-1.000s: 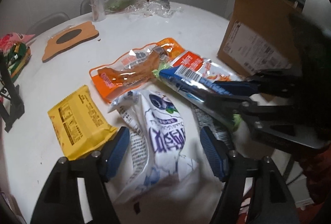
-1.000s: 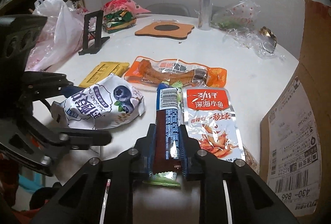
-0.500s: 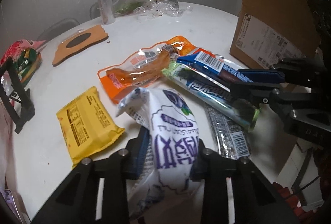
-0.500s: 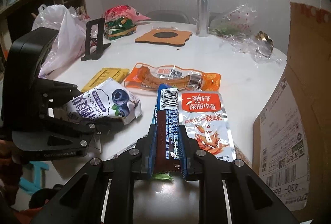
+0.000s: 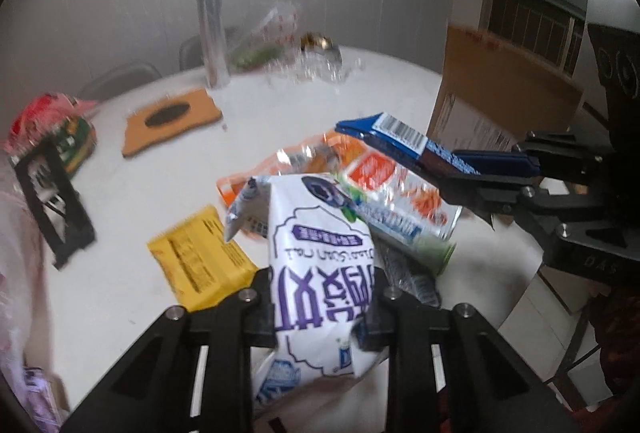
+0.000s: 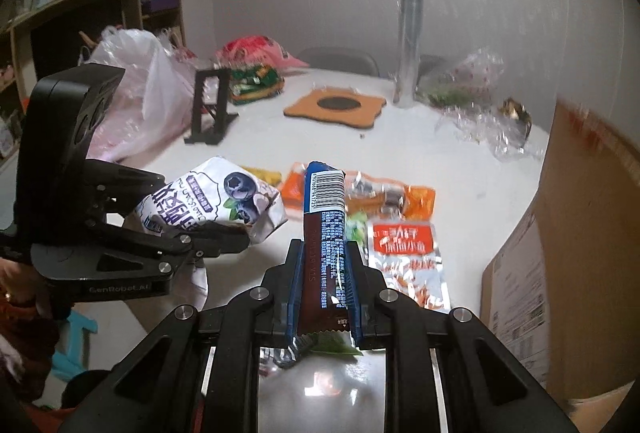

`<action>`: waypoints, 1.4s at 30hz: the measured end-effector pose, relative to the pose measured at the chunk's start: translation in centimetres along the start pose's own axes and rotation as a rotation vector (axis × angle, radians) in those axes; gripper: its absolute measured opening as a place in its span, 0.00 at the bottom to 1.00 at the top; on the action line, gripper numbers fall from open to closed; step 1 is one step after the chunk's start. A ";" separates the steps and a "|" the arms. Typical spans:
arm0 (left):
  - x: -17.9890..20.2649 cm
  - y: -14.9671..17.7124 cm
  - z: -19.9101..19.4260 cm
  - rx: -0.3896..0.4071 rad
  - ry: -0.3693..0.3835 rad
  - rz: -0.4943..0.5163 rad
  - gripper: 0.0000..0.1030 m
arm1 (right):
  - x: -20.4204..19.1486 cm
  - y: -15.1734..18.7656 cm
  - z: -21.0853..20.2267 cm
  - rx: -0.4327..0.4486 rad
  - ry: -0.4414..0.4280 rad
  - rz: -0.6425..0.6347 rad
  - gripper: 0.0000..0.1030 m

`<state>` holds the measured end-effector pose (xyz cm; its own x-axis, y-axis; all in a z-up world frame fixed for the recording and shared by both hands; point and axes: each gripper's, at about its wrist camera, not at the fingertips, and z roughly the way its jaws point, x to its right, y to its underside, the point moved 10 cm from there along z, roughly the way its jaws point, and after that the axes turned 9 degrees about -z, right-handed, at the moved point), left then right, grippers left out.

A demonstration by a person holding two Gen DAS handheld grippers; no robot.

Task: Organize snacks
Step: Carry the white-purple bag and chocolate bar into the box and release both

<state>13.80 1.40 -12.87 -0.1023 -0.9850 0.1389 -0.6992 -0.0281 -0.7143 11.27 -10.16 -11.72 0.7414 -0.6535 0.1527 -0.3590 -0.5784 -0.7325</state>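
Observation:
My left gripper (image 5: 322, 307) is shut on a white blueberry snack bag (image 5: 320, 265) and holds it above the white table (image 5: 160, 169); the bag also shows in the right wrist view (image 6: 216, 203). My right gripper (image 6: 324, 265) is shut on a blue and brown snack bar (image 6: 325, 229), lifted off the table; the bar shows at the right of the left wrist view (image 5: 404, 139). On the table lie a yellow packet (image 5: 200, 263), an orange packet (image 6: 400, 195), a red and white fish snack packet (image 6: 406, 257) and a green-ended packet (image 5: 400, 229).
A cardboard box (image 6: 568, 245) stands at the table's right edge. A black stand (image 6: 210, 109), a white plastic bag (image 6: 136, 93), a pink and green snack bag (image 6: 256, 67), a wooden coaster (image 6: 336, 107), a tall clear tube (image 6: 408, 43) and crumpled clear wrappers (image 6: 480, 113) sit farther back.
My left gripper closed on the blueberry bag and lifted it off the table. My right gripper raised the snack bar higher, away from the packets.

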 end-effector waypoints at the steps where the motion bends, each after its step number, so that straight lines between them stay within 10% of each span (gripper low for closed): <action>1: 0.0 -0.7 -0.9 0.019 -0.002 0.004 0.22 | -0.1 -0.6 -0.7 0.014 -0.003 -0.002 0.14; 20: 13.3 -15.0 -9.3 0.231 0.171 0.226 0.22 | 7.6 -5.5 -15.2 0.192 0.139 0.076 0.14; 32: 26.2 -16.7 -2.5 0.055 0.379 0.356 0.22 | 16.4 2.0 -18.7 0.093 0.295 0.243 0.14; 42: 28.2 -14.6 5.5 -0.142 0.341 0.396 0.22 | 20.5 6.6 -16.8 -0.017 0.342 0.318 0.14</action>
<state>25.04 -26.95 -2.27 -0.5848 -0.8038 0.1094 -0.6467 0.3806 -0.6610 14.51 -35.59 -2.30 0.3641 -0.9216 0.1345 -0.5495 -0.3292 -0.7679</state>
